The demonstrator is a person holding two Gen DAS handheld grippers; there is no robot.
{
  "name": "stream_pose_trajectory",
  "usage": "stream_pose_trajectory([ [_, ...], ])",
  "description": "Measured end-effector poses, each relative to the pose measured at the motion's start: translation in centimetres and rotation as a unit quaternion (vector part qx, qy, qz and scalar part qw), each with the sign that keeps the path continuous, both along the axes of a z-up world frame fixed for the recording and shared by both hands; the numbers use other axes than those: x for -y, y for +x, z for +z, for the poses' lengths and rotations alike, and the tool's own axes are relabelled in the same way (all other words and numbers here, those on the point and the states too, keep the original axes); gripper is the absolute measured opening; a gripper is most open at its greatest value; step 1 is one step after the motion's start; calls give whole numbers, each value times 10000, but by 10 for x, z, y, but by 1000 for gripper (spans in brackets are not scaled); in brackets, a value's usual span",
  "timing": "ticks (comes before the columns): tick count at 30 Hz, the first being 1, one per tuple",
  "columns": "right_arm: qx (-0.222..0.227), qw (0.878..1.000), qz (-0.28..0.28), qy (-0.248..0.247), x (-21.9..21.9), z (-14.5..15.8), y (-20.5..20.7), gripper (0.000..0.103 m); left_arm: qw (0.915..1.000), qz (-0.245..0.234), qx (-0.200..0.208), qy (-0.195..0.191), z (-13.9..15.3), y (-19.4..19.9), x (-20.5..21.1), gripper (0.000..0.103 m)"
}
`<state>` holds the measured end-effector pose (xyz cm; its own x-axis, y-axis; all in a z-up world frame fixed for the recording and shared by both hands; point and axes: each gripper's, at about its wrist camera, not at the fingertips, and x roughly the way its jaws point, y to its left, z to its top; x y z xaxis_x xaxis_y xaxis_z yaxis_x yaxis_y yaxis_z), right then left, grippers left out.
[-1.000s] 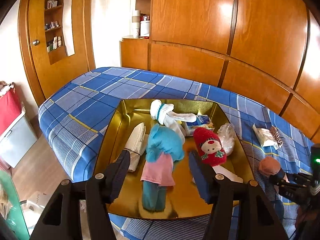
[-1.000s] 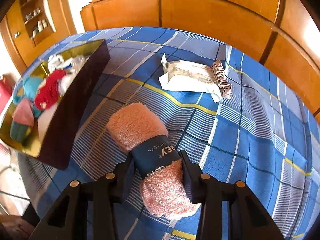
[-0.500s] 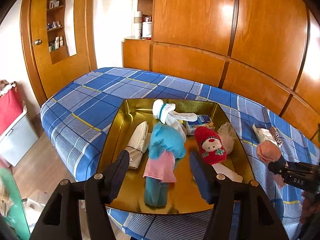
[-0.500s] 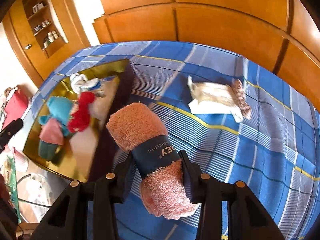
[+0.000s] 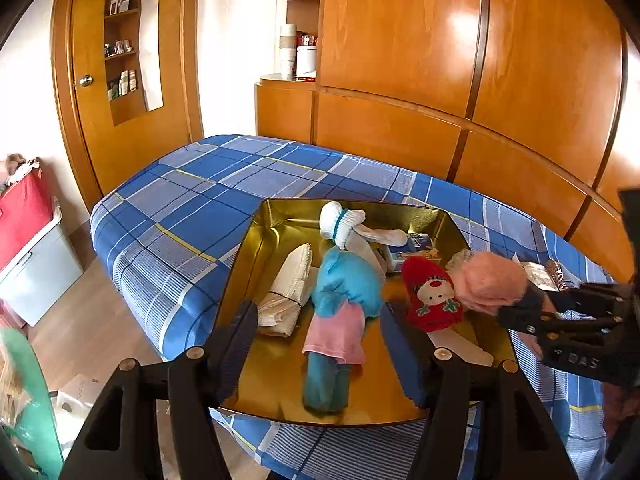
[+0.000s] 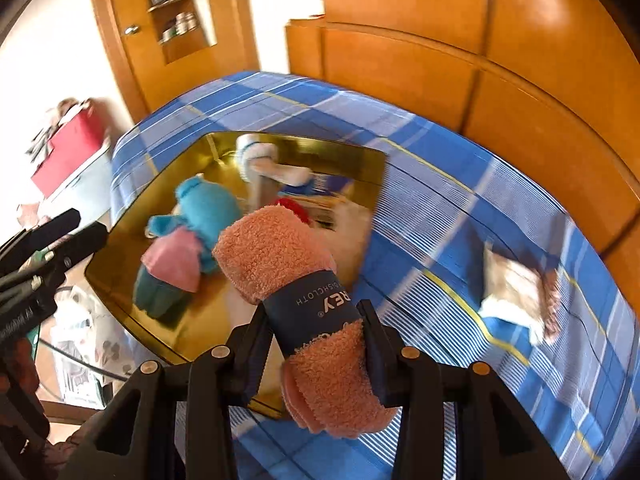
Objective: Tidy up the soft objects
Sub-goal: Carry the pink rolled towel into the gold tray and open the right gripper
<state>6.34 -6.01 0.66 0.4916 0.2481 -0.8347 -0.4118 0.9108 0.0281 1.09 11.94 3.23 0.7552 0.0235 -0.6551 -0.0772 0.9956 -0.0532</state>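
The packet (image 6: 516,300) on the bed is motion-blurred, perhaps a wrapped cloth.

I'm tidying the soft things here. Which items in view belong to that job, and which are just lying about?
Job: pink rolled cloth in right gripper; gold tray; blue doll; red sock; white towel.
Lying about: red box; shelf bottles.

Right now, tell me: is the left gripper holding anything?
No, the left gripper hangs open above the gold tray, nothing pressed between its fingers.
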Motion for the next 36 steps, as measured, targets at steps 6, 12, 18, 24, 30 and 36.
stream_pose_trajectory([
  [6,-202,9997,115,104,-38,-12,14,42,9999,99,14,-31,0,0,-7,66],
  [12,-193,9997,164,19,-66,-34,-1,42,9998,203,-43,-76,-4,2,-15,66],
  [18,-283,9995,49,-92,-73,-50,-4,42,9996,245,-91,-105,-7,3,-17,66],
  [24,-461,9987,-32,193,-70,-60,-1,50,9994,278,-143,-138,-10,4,-20,66],
  [30,-555,9957,-160,729,-54,-52,-1,58,9993,329,-155,-124,-11,5,-23,67],
  [36,-406,9940,-316,969,-37,-41,-7,59,9995,254,-154,-86,-9,4,-18,67],
])
